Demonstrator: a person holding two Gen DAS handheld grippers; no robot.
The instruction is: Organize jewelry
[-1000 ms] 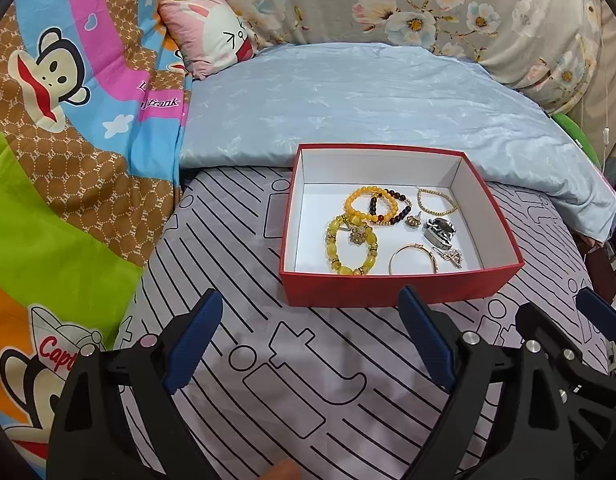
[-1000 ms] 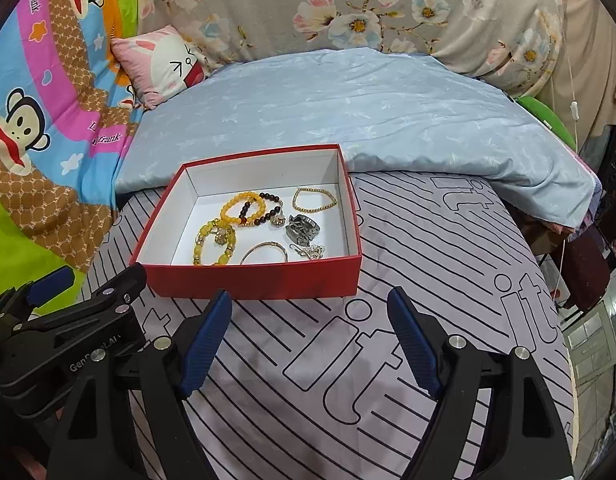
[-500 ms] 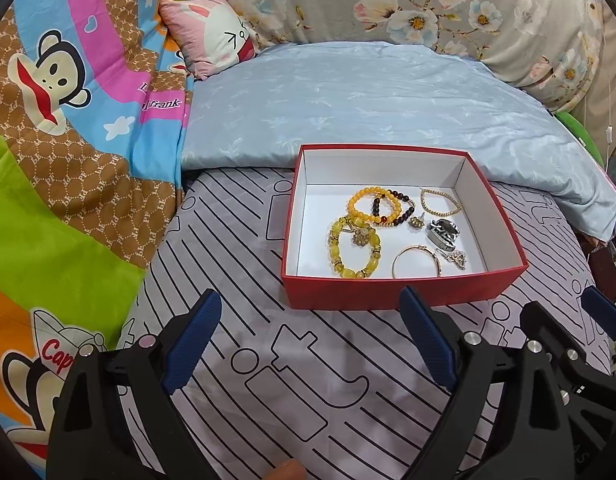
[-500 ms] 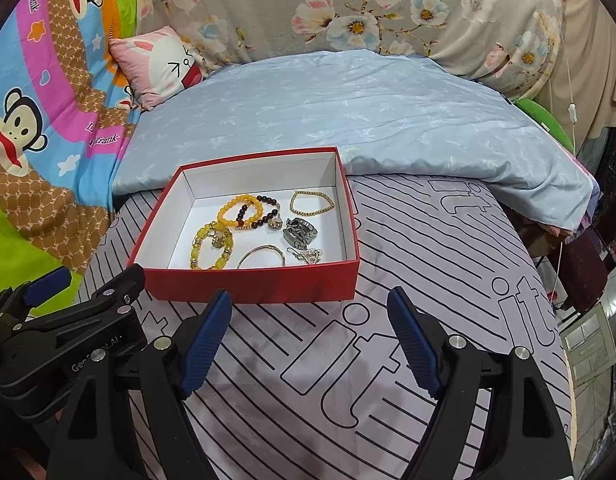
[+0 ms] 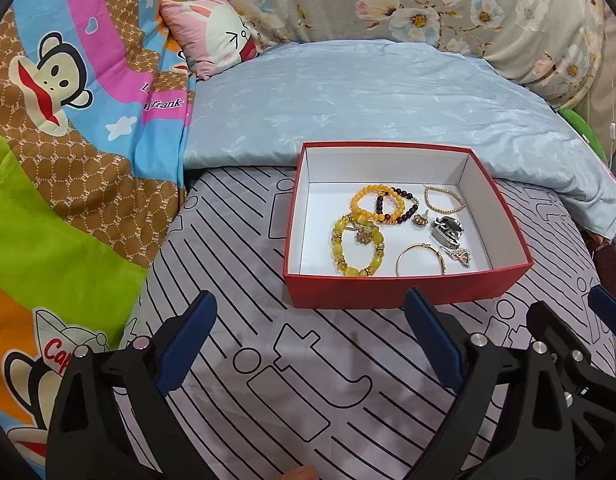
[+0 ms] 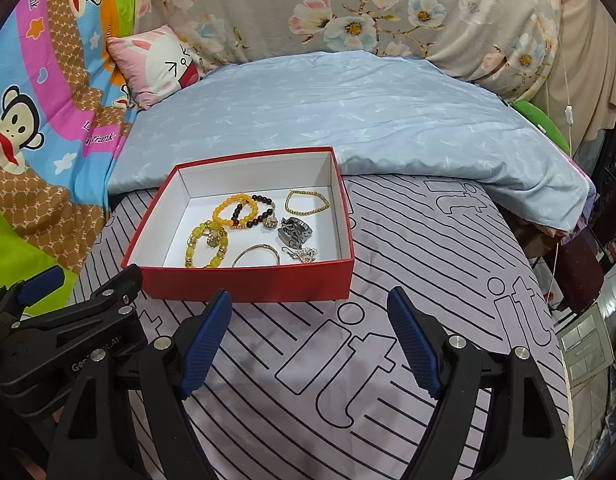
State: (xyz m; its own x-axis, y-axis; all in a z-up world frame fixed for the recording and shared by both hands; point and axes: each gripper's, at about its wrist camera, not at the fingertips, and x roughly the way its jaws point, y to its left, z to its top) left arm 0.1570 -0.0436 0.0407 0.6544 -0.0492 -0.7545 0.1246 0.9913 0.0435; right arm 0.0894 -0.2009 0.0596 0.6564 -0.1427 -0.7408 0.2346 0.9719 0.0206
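Note:
A red box point(image 5: 400, 292) with a white inside sits on the striped bedsheet; it also shows in the right wrist view point(image 6: 248, 284). Inside lie a yellow bead bracelet point(image 5: 358, 246), an orange bead bracelet point(image 5: 374, 202), a dark bead bracelet point(image 5: 404, 206), a thin gold chain point(image 5: 444, 200), a gold bangle point(image 5: 420, 260), a dark metal piece point(image 5: 448, 230) and small charms. My left gripper point(image 5: 312, 338) is open and empty, just short of the box's near wall. My right gripper point(image 6: 310, 336) is open and empty, at the box's near right corner.
A light blue quilt point(image 5: 368, 96) lies folded behind the box. A pink bunny pillow point(image 5: 216, 36) sits at the back left. A colourful monkey-print blanket point(image 5: 68, 140) covers the left side. The bed's right edge drops off beside a dark stool point(image 6: 580, 276).
Both grippers have drifted slightly toward the box, which now sits a bit lower and nearer in each view. The jaws stay open. The jewelry has not moved.

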